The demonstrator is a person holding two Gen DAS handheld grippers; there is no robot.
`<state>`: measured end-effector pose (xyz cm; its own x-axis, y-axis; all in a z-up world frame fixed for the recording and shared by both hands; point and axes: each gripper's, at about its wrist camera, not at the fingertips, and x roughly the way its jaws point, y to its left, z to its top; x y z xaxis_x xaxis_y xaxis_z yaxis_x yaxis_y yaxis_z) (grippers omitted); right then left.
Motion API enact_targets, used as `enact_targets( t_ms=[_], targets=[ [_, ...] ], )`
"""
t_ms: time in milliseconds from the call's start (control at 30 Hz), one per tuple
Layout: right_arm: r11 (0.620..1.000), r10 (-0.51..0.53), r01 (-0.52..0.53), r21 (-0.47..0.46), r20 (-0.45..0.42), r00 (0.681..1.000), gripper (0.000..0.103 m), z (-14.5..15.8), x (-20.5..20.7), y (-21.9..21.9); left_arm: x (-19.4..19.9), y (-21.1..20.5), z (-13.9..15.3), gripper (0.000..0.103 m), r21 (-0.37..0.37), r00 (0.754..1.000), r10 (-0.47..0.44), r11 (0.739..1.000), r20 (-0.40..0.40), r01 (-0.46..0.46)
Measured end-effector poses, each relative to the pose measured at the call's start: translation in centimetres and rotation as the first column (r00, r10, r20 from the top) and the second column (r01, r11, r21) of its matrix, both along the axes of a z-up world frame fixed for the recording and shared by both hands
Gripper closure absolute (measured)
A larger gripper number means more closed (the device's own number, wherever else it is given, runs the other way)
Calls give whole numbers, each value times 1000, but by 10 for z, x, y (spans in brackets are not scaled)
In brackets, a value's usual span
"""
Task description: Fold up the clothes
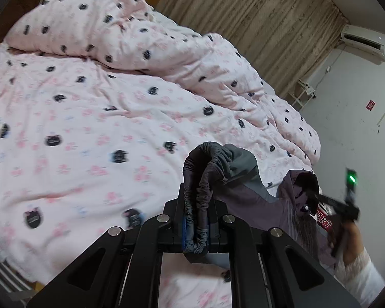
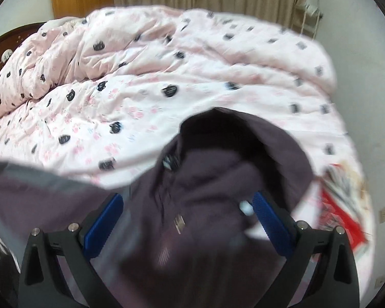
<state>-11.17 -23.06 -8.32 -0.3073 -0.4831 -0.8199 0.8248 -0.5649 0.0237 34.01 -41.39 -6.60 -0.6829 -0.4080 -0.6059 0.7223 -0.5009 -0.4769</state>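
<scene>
Your left gripper (image 1: pixel 196 231) has its jaws closed tight on the gathered elastic cuff (image 1: pixel 199 192) of the purple-grey jacket (image 1: pixel 243 190), which lifts off the pink patterned duvet (image 1: pixel 89 128) covering the bed. Your right gripper (image 2: pixel 187 215) shows its blue pads (image 2: pixel 267 218) standing wide apart; jacket fabric hangs between them, yet neither pad visibly presses on it, and blur hides the finer detail. From the left wrist view, your right hand (image 1: pixel 351 243) holds that gripper at the jacket's far end. A red-and-white printed item (image 2: pixel 341 213) lies on the bed beside the jacket.
</scene>
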Motion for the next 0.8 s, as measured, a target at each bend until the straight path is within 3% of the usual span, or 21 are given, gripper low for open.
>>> enact_targets(
  t_ms=[233, 300, 400, 467, 800],
  targets=[
    [997, -77, 82, -11, 218, 973, 2, -37, -33, -72, 31, 1, -3, 95, 20, 1000, 20, 1000, -7, -20],
    [995, -89, 95, -10, 246, 965, 15, -42, -37, -86, 35, -2, -6, 95, 26, 1000, 24, 999, -10, -24],
    [996, -85, 83, 21, 237, 968, 30, -46, -38, -111, 42, -7, -9, 95, 33, 999, 37, 999, -11, -36],
    [997, -78, 72, 36, 211, 974, 34, -43, -39, -126, 48, -12, -11, 95, 37, 999, 49, 998, -17, -49],
    [993, 72, -56, -100, 160, 985, 34, 32, -16, -212, 74, -42, -11, 95, 25, 993, 114, 993, -30, -113]
  ],
)
